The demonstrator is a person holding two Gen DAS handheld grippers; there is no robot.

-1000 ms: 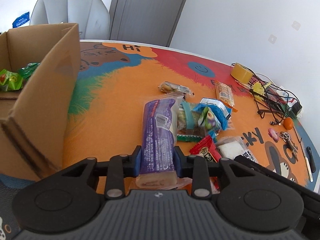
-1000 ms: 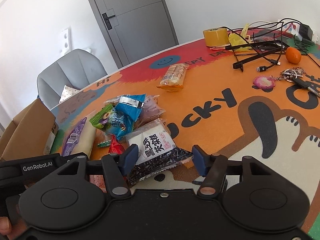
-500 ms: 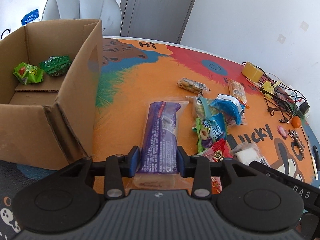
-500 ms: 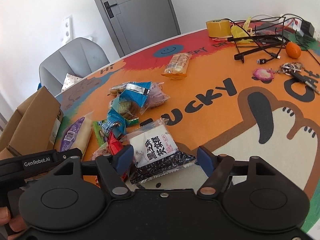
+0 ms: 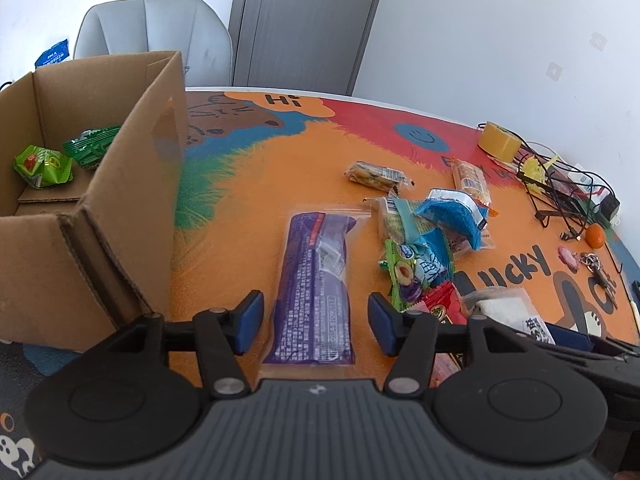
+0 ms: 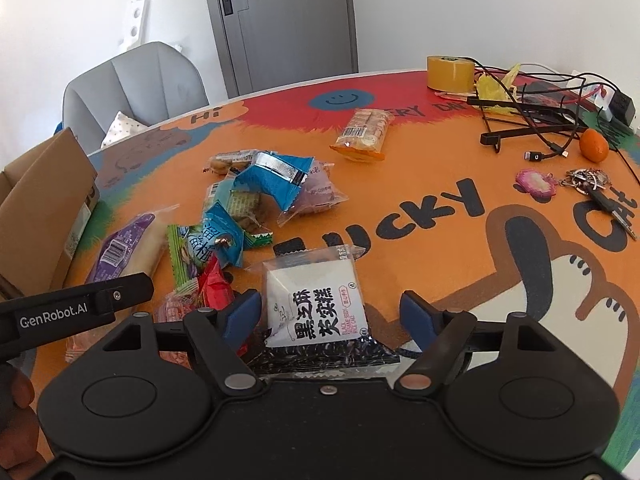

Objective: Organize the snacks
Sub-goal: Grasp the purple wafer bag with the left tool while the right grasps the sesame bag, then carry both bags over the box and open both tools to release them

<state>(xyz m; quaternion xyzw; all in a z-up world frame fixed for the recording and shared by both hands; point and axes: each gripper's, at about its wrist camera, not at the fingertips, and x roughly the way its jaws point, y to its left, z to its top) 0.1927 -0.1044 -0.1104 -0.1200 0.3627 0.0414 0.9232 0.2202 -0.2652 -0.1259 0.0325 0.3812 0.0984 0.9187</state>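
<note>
My left gripper [image 5: 316,322] is open, its jaws either side of a long purple snack packet [image 5: 316,280] lying on the orange mat. The packet also shows in the right wrist view [image 6: 124,246]. A cardboard box [image 5: 132,208] stands to the left, holding two green snack packs [image 5: 44,164]. My right gripper [image 6: 332,318] is open around a white and black sesame rice cake packet [image 6: 320,312] on the mat. A pile of blue, green and red snack packets [image 5: 424,248] lies between the two, also seen in the right wrist view [image 6: 240,216].
A biscuit packet [image 6: 362,132], a yellow tape roll [image 6: 450,72], tangled cables [image 6: 540,104], an orange [image 6: 594,144] and keys [image 6: 588,180] lie at the far right. A grey chair [image 5: 156,44] stands behind the table.
My left gripper has opened and let go of the purple packet, which now lies on the mat. The left view has drawn back and up, showing more of the box. The right gripper stays open.
</note>
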